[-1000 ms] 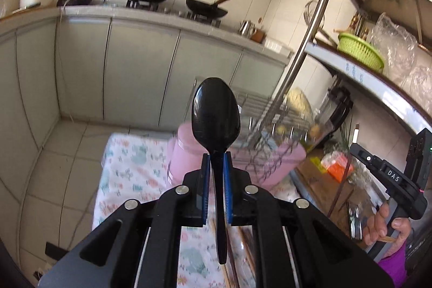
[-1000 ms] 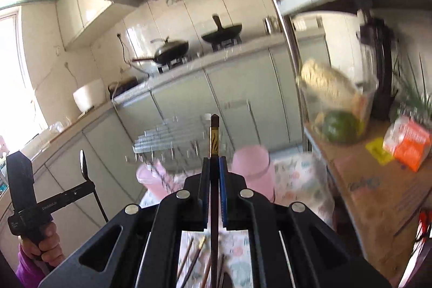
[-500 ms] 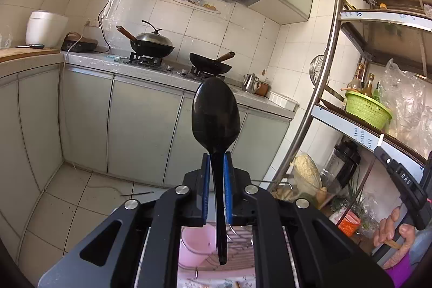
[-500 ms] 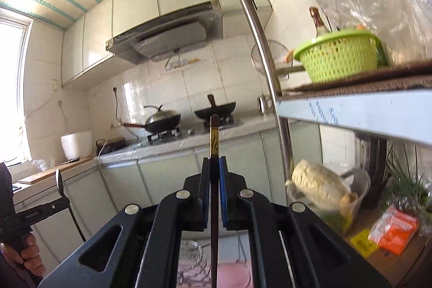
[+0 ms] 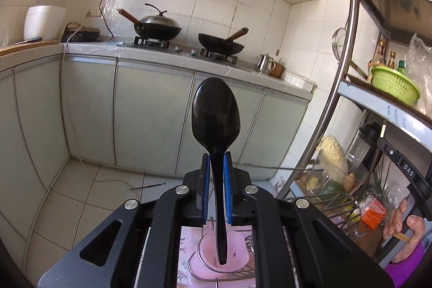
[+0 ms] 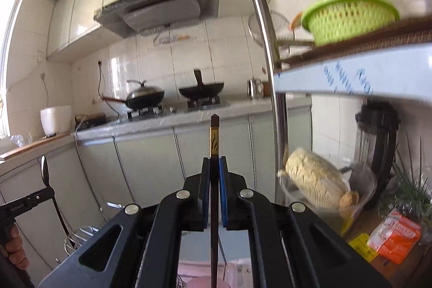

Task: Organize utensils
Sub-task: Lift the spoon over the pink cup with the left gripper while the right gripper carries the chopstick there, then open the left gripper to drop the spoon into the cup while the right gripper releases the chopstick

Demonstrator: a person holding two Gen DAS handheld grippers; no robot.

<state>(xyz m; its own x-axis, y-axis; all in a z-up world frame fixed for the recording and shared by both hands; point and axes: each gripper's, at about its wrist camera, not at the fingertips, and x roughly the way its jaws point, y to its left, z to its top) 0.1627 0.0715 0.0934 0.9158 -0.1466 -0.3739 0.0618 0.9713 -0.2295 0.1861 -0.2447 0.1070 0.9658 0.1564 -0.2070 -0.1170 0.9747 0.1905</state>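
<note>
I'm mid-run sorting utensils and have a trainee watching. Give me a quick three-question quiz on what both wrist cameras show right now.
1. True or false: the left gripper is shut on a black plastic spoon, bowl end up.
2. What does the right gripper hold: A) a fork, B) a dark chopstick with a gold band, C) nothing?
3. Fill in: directly below the spoon's handle tip sits a pale ____ plastic cup.

Key: 1 true. 2 B; the stick runs upright between the shut pads. 3 pink; it sits beside the wire dish rack.
</note>
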